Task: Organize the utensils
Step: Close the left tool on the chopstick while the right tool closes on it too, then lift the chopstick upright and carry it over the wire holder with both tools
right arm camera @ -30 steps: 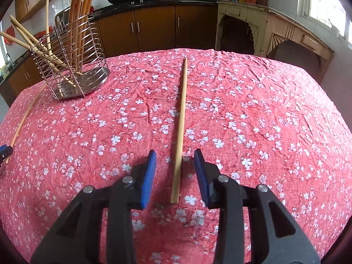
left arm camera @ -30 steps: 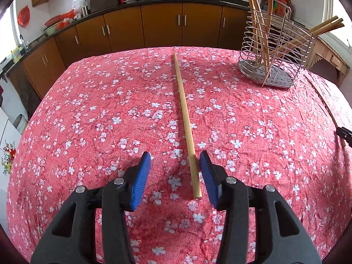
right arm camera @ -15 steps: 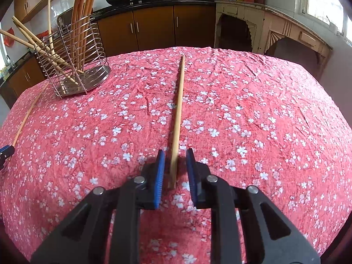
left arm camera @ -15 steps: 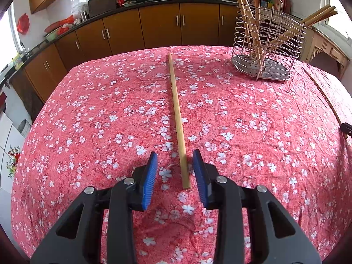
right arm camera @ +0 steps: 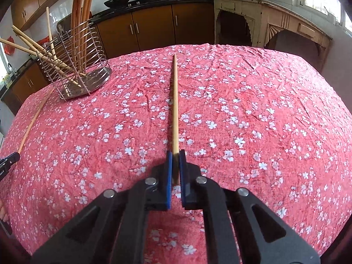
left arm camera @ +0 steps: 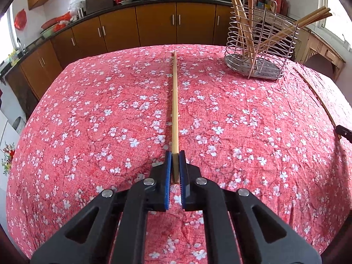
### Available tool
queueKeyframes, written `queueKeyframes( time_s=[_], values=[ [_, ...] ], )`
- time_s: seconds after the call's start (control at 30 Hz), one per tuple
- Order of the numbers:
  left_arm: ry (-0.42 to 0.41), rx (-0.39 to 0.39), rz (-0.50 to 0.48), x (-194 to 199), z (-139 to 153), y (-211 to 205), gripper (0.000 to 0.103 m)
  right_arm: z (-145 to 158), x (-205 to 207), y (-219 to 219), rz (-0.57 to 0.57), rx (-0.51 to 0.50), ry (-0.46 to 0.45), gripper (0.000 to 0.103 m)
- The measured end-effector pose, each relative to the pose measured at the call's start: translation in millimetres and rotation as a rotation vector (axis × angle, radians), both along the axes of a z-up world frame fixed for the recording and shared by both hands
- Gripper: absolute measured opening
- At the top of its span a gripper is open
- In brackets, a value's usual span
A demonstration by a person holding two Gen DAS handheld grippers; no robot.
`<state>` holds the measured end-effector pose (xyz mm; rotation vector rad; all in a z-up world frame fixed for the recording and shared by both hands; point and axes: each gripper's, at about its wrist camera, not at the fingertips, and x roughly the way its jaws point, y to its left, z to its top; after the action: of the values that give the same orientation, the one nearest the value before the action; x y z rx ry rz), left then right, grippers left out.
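Observation:
My left gripper point(left arm camera: 175, 155) is shut on the near end of a long wooden chopstick point(left arm camera: 174, 101) that lies pointing away over the red flowered tablecloth. My right gripper point(right arm camera: 175, 154) is shut on the near end of a second wooden chopstick point(right arm camera: 175, 101), which also points away. A wire utensil holder point(left arm camera: 260, 46) with several wooden sticks stands at the far right in the left wrist view and it also shows at the far left in the right wrist view point(right arm camera: 77, 66). The left gripper's chopstick point(right arm camera: 33, 121) shows at the left edge of the right wrist view.
The table is covered by a red cloth with white flowers point(left arm camera: 88, 121). Brown kitchen cabinets point(left arm camera: 154, 26) with a dark counter and pans run behind it. A pale wooden sideboard point(right arm camera: 275, 26) stands at the right. The right gripper's tip point(left arm camera: 344, 132) shows at the left view's right edge.
Both grippers have closed from wide open onto the near ends of their chopsticks. Each chopstick now lines up straight ahead between the pads.

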<state>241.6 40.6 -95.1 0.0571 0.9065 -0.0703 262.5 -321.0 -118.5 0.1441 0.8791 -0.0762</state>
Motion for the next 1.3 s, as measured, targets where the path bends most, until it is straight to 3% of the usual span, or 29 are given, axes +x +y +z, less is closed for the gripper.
queueKeyframes(
  time_s=[0.17, 0.3, 0.57, 0.73, 0.9, 1.3],
  values=[
    [-0.018, -0.027, 0.006, -10, 10, 12, 0.007, 6, -9, -4, 0.001, -0.010, -0.010, 0.007],
    [-0.079, -0.026, 0.002, -19, 31, 16, 0.007, 19, -17, -4, -0.001, -0.032, -0.041, 0.007],
    [-0.243, -0.048, 0.008, -33, 84, 21, 0.007, 70, -35, -5, -0.002, -0.036, -0.177, 0.007],
    [-0.307, -0.070, 0.023, -32, 106, 22, 0.007, 103, -39, -9, -0.015, -0.033, -0.266, 0.007],
    [-0.358, -0.078, 0.033, -31, 123, 24, 0.007, 125, -36, -9, -0.002, -0.046, -0.299, 0.007],
    [-0.352, -0.088, 0.040, -31, 120, 29, 0.007, 42, -11, -1, 0.028, -0.101, -0.142, 0.007]
  ],
)
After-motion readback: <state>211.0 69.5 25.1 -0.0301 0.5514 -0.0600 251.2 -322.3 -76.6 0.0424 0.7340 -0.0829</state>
